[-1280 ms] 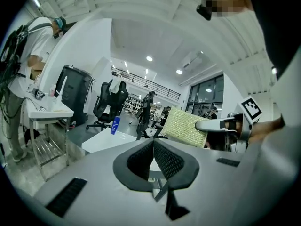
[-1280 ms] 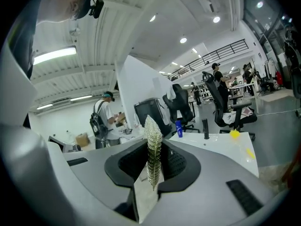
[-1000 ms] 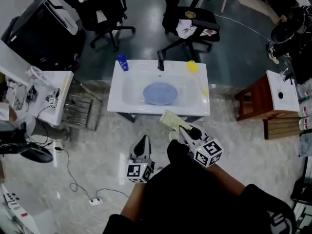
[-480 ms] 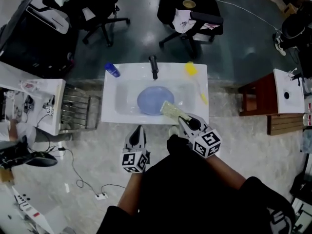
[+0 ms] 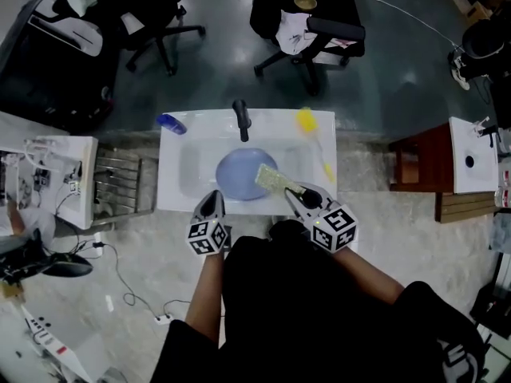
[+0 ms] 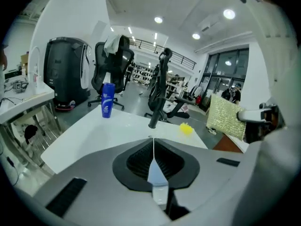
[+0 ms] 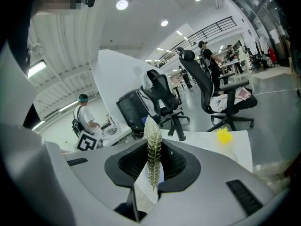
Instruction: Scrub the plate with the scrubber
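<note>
Scrubber moved over plate, pointing up-left, right gripper clamping it, left gripper fingers closed

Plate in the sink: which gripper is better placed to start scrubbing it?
Right. The right gripper is shut on the scrubber, which hangs over the plate. The left gripper is shut, empty, at the front rim of the sink.

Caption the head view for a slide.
The right tongs hold a scrubber over the blue plate in the white sink; shut, empty left tongs hover at its front rim.
</note>
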Demonstrator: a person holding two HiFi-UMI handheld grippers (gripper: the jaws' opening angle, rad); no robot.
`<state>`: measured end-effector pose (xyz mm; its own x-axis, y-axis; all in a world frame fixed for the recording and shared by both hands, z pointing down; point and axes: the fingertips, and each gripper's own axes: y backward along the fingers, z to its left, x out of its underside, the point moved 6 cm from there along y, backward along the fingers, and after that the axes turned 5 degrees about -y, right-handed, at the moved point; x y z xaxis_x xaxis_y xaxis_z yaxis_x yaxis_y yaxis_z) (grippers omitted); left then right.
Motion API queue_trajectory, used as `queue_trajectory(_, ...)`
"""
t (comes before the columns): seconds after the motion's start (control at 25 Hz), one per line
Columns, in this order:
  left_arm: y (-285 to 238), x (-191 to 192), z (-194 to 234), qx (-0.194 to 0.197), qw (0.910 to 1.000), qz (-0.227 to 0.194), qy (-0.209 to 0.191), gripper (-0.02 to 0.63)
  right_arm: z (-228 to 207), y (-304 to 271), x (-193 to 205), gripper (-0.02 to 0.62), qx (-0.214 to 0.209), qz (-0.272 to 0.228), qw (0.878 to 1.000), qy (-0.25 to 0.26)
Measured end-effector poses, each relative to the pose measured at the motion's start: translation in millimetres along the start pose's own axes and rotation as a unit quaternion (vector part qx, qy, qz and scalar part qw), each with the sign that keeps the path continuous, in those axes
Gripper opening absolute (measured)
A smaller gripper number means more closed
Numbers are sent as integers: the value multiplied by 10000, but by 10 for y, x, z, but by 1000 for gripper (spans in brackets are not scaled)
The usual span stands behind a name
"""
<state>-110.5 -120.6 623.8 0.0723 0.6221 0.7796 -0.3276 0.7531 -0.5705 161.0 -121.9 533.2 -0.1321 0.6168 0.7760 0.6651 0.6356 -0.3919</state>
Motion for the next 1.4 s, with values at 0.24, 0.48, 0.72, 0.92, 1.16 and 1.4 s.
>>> queue_trajectory(0.24,-448,190,389,127,9959,809,393,5,-4,-190,-77,63,82,20,9999,-149)
queue_trajectory(0.48,-798,363,695,172,9878,1476,463,26,67,-325,-83,63,220,139,9993,-264)
queue_trajectory(0.72,-1226,550,929,262,9741,2081,839,118,10,-449,-75,61,444,215,9980,-399)
queue_trajectory(0.92,-1481,796,1064,219,9476,3120,645,155,2,-443,-52,63,647,227,9967,-435)
queue_trajectory(1.16,-1769,864,1109,444,9235,3626,1175,155,-82,-384,-42,61,985,190,9937,-509)
queue_trajectory(1.4,-1887,972,1137,838,9027,4015,1301,129,-60,-324,-92,63,1331,4,9899,-482)
